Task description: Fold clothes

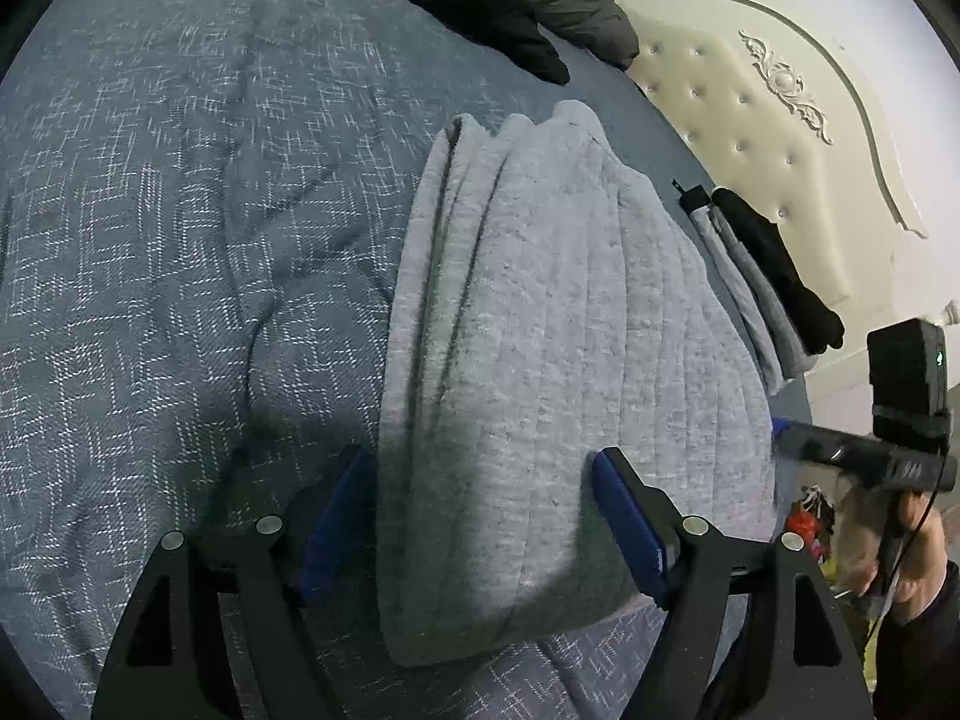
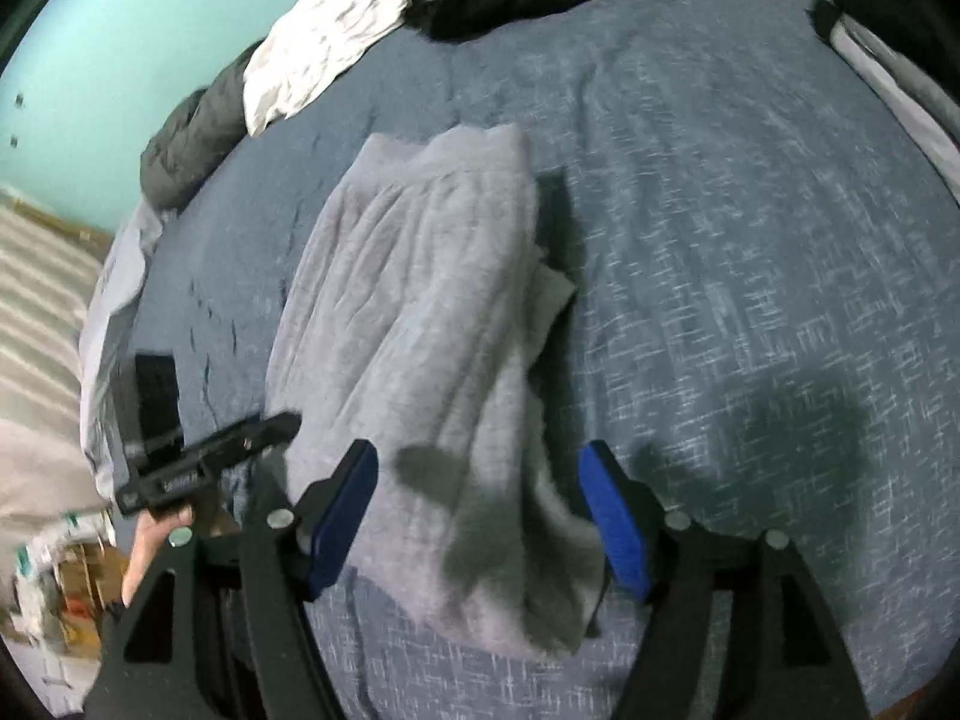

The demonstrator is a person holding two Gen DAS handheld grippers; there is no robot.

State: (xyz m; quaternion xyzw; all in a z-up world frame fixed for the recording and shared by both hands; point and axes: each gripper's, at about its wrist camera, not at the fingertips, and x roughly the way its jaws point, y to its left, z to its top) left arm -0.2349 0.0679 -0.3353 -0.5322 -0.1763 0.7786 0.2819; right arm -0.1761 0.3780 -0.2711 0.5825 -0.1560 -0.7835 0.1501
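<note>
A light grey knit garment [image 1: 540, 348] lies folded in a long bundle on the blue patterned bedspread [image 1: 150, 252]; it also shows in the right wrist view [image 2: 432, 348]. My left gripper [image 1: 480, 480] is open, its blue pads on either side of the bundle's near end. My right gripper [image 2: 480, 480] is open too, just above the garment's near end. Each gripper appears in the other's view: the right one [image 1: 864, 462] beyond the garment's right edge, the left one [image 2: 210, 462] at its left edge.
A stack of folded grey and black clothes [image 1: 762, 282] lies by the cream tufted headboard [image 1: 768, 120]. A dark jacket [image 1: 510, 6] and a white cloth [image 2: 324, 48] lie at the far side of the bed. The bedspread [image 2: 750, 300] is wrinkled.
</note>
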